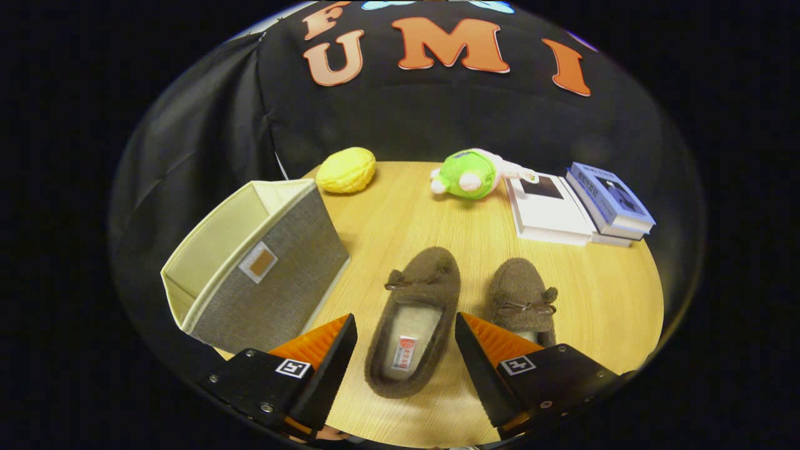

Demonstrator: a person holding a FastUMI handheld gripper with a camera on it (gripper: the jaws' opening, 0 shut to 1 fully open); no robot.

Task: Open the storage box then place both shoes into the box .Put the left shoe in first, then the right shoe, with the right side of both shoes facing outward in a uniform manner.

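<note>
We are holding the tongs (406, 350) spread wide, straddling the left slipper (415, 319) near the worktop's (594, 294) front edge, neither finger touching it. We are judging it best to lower squarely and pinch its sides. We are counting two slippers, the right slipper (522, 300) alongside, one open storage box (250, 262) at the left edge, two plush toys, three books.

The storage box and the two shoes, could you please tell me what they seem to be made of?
Storage box: apparently woven grey fabric outside, matte, with smooth cream lining and edge trim; it stands open.
Left shoe, between the open gripper's fingers: fuzzy brown fleece-like fabric, pale plush insole, thin bow.
Right shoe: the same fuzzy brown look.
</note>
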